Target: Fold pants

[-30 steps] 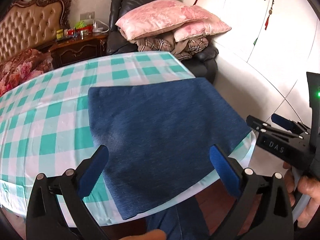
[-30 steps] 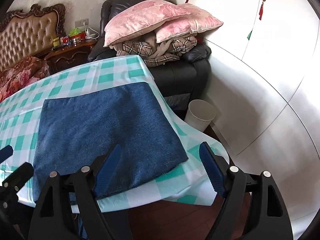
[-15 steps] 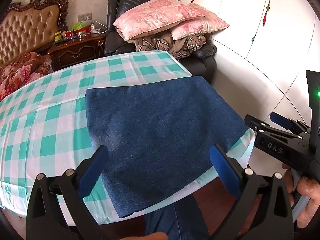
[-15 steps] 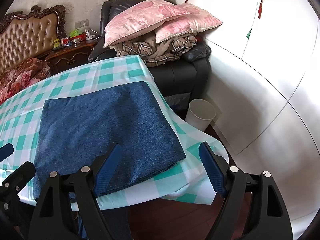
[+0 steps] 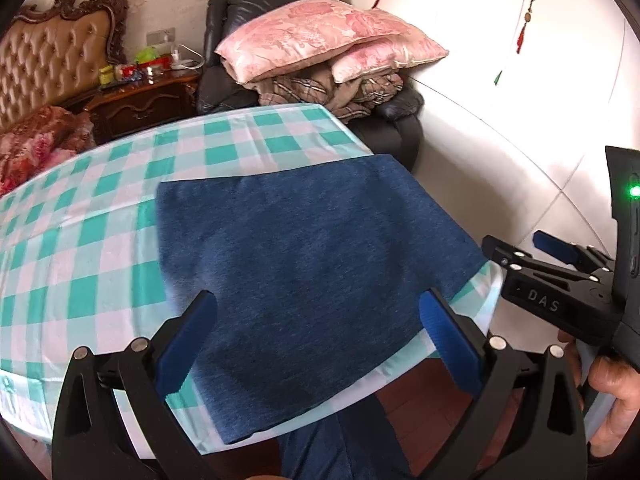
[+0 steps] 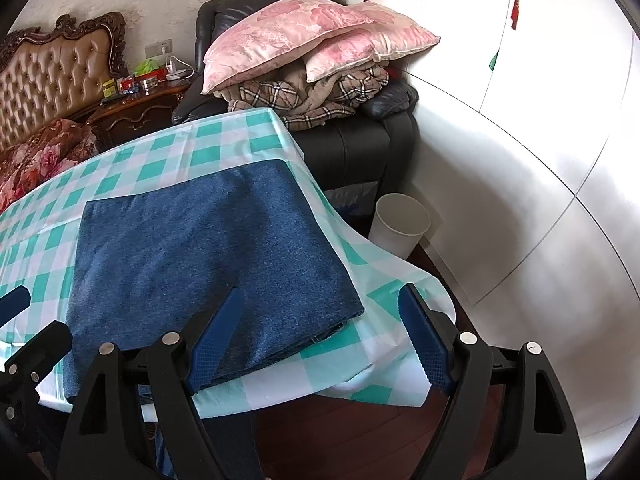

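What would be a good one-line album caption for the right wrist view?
Open right gripper poised over folded blue pants on a checked tablecloth.

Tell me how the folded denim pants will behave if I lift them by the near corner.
The folded denim pants would probably droop and unfold: stacked layers show at that corner. They look fairly heavy. The checkered tablecloth looks glossy, so they may slide.

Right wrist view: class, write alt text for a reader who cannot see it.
Folded blue pants lie flat on a green-checked tablecloth, under the open, empty right tongs. Behind stand a dark armchair piled with pink pillows and a white bin.
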The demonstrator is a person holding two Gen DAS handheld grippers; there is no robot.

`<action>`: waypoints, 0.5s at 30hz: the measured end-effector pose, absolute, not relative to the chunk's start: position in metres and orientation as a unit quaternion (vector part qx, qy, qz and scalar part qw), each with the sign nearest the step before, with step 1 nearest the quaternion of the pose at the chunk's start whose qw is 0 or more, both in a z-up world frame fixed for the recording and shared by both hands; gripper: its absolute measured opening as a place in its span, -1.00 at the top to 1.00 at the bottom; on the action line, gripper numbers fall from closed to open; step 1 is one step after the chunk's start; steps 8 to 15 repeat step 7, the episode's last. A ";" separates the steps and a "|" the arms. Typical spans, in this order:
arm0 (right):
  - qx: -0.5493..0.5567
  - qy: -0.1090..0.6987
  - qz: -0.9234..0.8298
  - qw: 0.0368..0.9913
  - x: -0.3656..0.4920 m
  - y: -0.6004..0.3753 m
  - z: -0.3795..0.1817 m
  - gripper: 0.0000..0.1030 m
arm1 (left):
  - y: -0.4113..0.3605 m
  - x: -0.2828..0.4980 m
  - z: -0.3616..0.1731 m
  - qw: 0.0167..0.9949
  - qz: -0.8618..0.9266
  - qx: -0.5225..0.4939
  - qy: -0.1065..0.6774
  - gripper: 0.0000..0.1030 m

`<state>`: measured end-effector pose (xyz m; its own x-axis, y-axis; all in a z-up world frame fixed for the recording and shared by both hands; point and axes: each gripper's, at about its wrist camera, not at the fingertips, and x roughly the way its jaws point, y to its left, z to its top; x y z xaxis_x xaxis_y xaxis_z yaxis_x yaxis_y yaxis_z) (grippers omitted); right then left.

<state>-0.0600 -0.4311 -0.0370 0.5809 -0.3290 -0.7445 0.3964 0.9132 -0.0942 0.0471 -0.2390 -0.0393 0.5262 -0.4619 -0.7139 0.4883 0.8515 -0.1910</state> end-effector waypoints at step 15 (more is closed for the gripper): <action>0.101 0.382 -0.209 0.894 -0.058 -0.445 -0.042 -0.67 | -0.186 0.052 -0.036 0.891 -0.253 -0.022 0.376 -0.97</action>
